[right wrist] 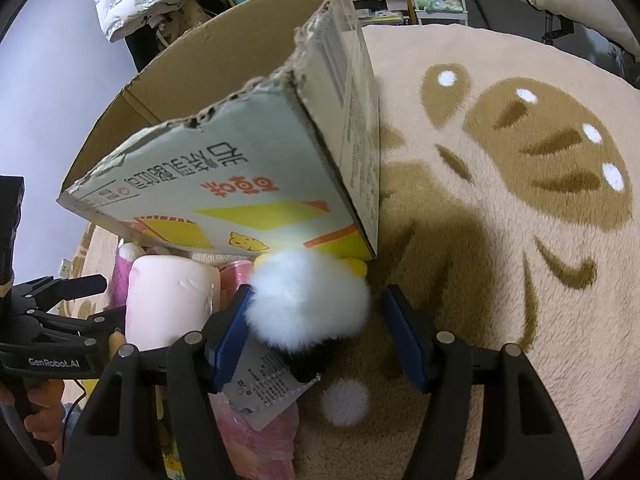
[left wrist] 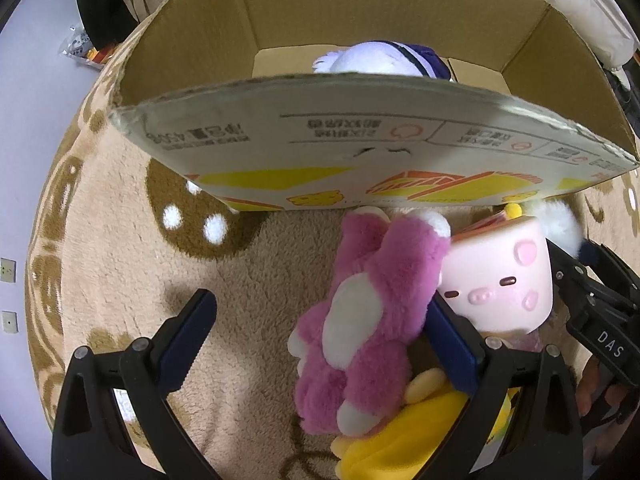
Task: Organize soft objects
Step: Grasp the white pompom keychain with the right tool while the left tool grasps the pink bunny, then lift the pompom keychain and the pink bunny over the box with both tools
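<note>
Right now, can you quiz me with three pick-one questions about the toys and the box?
1. Where is the purple-striped white plush?
A. inside the box
B. on the rug
C. in a hand-held gripper

2. What colour is the bear lying on the rug?
A. green
B. pink and white
C. black

3. How does the left hand-held gripper stand?
A. shut on the bear
B. open
C. shut on the box

Answers: 1 A, it shows over the near wall of the box. 2 B, pink fur with a white belly. 3 B, its fingers stand wide apart.
</note>
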Demonstrator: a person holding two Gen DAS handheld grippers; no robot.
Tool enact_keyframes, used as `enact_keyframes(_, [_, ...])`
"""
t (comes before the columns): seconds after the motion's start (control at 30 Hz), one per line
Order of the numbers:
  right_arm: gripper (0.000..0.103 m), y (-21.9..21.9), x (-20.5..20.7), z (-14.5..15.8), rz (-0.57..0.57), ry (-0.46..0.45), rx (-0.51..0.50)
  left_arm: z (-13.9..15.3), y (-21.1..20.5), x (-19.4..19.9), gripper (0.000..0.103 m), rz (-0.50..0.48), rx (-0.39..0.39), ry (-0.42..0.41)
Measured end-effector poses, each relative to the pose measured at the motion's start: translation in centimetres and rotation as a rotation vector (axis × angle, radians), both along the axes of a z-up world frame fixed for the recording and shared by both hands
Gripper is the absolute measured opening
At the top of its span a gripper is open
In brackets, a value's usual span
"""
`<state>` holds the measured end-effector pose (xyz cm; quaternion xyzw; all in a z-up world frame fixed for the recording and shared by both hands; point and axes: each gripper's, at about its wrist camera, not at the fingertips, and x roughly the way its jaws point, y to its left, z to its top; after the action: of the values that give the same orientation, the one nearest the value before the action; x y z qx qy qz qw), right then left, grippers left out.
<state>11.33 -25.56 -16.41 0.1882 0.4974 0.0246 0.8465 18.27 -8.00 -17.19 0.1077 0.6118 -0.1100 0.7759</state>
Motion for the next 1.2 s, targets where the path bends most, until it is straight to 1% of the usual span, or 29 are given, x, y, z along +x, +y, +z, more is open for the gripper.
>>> enact_keyframes(0.07, [0.069, -0.1, 0.0, 0.0, -0.003, 0.002, 0.002, -0.2, 0.1, 0.1, 0.100, 0.008, -0.003, 0.007])
enact_keyframes(0.2, [0.068, -0.3, 0.1, -0.2, -0.006, 0.002, 0.006, -0.9, 0.6, 0.6, 0.100, 0.034, -0.033, 0.035])
enact_keyframes(0.27, [0.050, -0.4, 0.0, 0.1, -0.009, -0.005, -0.006, -1.2, 0.8, 0.7, 0.099, 0.038, -0.046, 0.042])
enact_keyframes(0.37, [0.038, -0.3, -0.2, 0.6, -0.001, -0.028, -0.029, -1.3, 1.0, 0.6, 0.088, 0.036, -0.081, 0.057])
enact_keyframes(0.4, [0.036, -0.3, -0.2, 0.6, -0.001, -0.030, -0.030, -1.3, 0.9, 0.5, 0.082, 0.031, -0.095, 0.063])
enact_keyframes(0.43, [0.032, -0.3, -0.2, 0.6, -0.001, -0.030, -0.028, -1.3, 0.9, 0.4, 0.076, 0.026, -0.104, 0.066])
enact_keyframes(0.47, [0.029, -0.3, -0.2, 0.6, 0.003, -0.028, -0.024, -1.3, 0.9, 0.3, 0.073, 0.020, -0.116, 0.071])
enact_keyframes(0.53, [0.027, -0.3, -0.2, 0.6, 0.006, -0.028, -0.019, -1.2, 0.8, 0.2, 0.056, 0.010, -0.144, 0.085])
enact_keyframes(0.57, [0.027, -0.3, -0.2, 0.7, 0.009, -0.029, -0.019, -1.2, 0.8, 0.1, 0.052, 0.006, -0.161, 0.093])
enact_keyframes(0.63, [0.026, -0.2, -0.3, 0.7, 0.015, -0.031, -0.022, -1.0, 0.6, -0.1, 0.047, -0.003, -0.154, 0.079])
enact_keyframes(0.8, [0.025, 0.0, -1.0, 1.2, 0.004, -0.061, -0.033, -0.5, 0.3, -0.9, 0.042, -0.006, -0.137, 0.030])
enact_keyframes(0.9, [0.025, -0.2, -1.6, 1.7, -0.013, -0.079, -0.030, -0.1, 0.4, -1.9, 0.041, 0.010, -0.113, -0.020])
enact_keyframes(0.97, [0.025, -0.4, -2.2, 2.1, -0.021, -0.093, -0.023, 0.3, 1.1, -2.9, 0.040, 0.027, -0.106, -0.051])
enact_keyframes(1.07, [0.025, -0.5, -3.0, 2.7, -0.027, -0.121, -0.021, 1.0, 1.7, -3.4, 0.040, 0.058, -0.120, -0.076])
enact_keyframes(1.13, [0.025, -0.3, -3.3, 3.2, -0.018, -0.132, -0.027, 1.6, 2.2, -3.6, 0.040, 0.083, -0.114, -0.095])
enact_keyframes(1.2, [0.025, 0.0, -3.6, 3.6, -0.014, -0.144, -0.037, 2.4, 3.0, -3.9, 0.040, 0.106, -0.115, -0.128])
